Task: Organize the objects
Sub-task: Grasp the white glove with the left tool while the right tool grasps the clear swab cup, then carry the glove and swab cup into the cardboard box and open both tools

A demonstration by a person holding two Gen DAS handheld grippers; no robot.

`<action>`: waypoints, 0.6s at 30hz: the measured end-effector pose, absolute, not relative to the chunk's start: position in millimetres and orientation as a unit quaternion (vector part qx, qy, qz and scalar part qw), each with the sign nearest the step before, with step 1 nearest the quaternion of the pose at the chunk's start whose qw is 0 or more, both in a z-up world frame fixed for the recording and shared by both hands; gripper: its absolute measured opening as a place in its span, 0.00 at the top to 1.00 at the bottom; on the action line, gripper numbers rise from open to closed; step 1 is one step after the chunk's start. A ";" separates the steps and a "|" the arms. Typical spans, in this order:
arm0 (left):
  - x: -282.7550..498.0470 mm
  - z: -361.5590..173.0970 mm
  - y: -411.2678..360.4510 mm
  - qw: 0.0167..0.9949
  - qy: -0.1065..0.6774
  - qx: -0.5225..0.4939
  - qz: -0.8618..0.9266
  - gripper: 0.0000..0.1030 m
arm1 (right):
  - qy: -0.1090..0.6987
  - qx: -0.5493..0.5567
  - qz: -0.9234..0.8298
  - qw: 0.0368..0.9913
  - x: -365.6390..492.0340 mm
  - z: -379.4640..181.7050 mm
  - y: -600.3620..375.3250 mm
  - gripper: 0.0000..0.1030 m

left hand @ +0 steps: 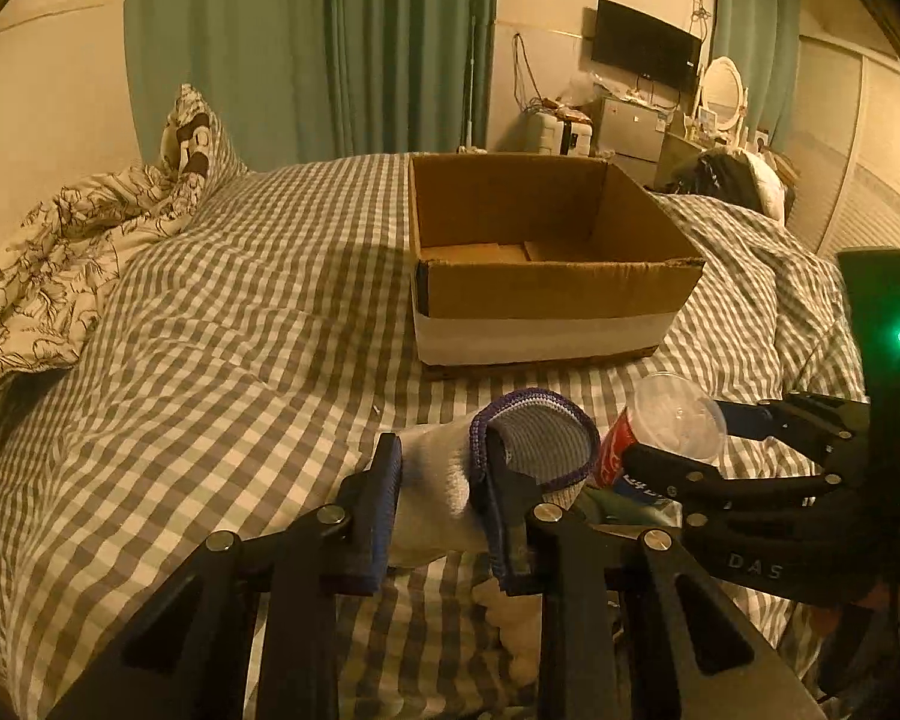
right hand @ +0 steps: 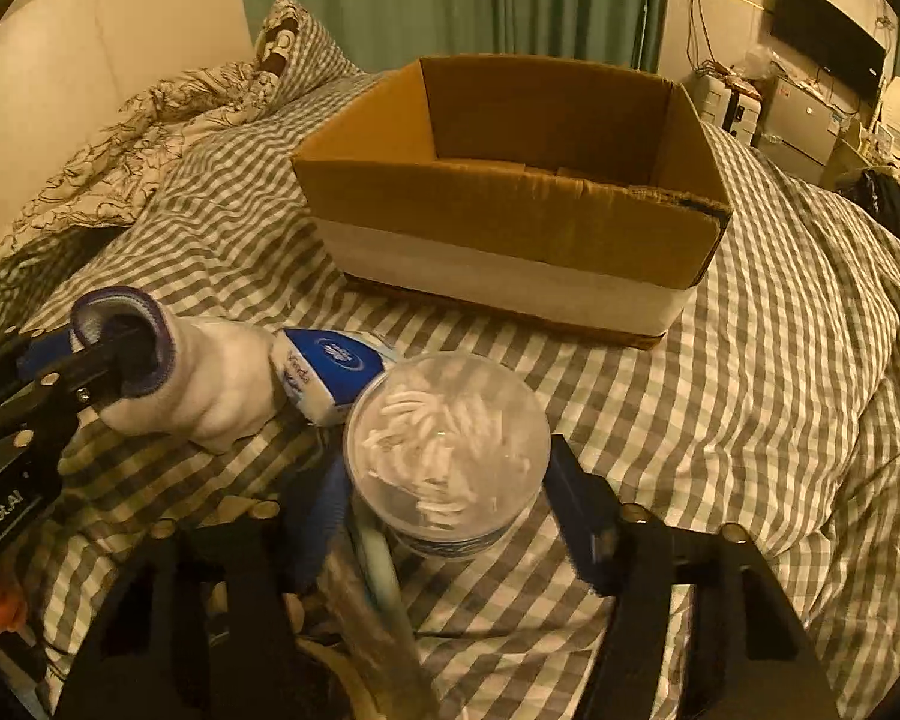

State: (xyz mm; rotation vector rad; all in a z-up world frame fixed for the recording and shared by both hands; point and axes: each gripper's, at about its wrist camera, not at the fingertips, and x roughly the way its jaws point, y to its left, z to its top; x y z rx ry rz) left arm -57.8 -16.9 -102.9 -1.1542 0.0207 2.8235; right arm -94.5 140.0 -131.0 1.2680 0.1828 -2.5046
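An open cardboard box (left hand: 546, 288) with a white band stands on the checked bedspread; it also shows in the right wrist view (right hand: 510, 222). My left gripper (left hand: 444, 468) is shut on a white sock with a purple cuff (left hand: 444, 480), one finger inside the cuff; the sock also shows in the right wrist view (right hand: 204, 384). My right gripper (right hand: 444, 480) holds a clear round tub of cotton swabs (right hand: 447, 450) between its fingers; the tub also shows in the left wrist view (left hand: 678, 414). A blue and white tissue pack (right hand: 330, 372) lies between sock and tub.
A red can (left hand: 615, 450) lies beside the tub. A floral duvet (left hand: 60, 252) and pillow (left hand: 195, 138) lie at the bed's left. Furniture, a TV (left hand: 645, 45) and a mirror stand beyond the bed. A tube-like object (right hand: 378, 600) lies under the right gripper.
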 end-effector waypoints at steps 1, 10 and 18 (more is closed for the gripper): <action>-56.3 -99.6 -15.5 0.046 0.007 -0.375 0.926 0.75 | 0.062 0.440 -0.881 0.163 -91.1 -127.1 142.9 0.40; -46.8 -59.5 -0.7 0.056 0.004 -0.340 0.939 0.75 | 0.053 0.370 -0.916 0.148 -61.4 -58.6 175.6 0.40; -67.9 -3.8 19.0 0.069 0.013 -0.293 0.954 0.75 | 0.052 0.326 -0.932 0.150 -67.8 -3.3 191.2 0.41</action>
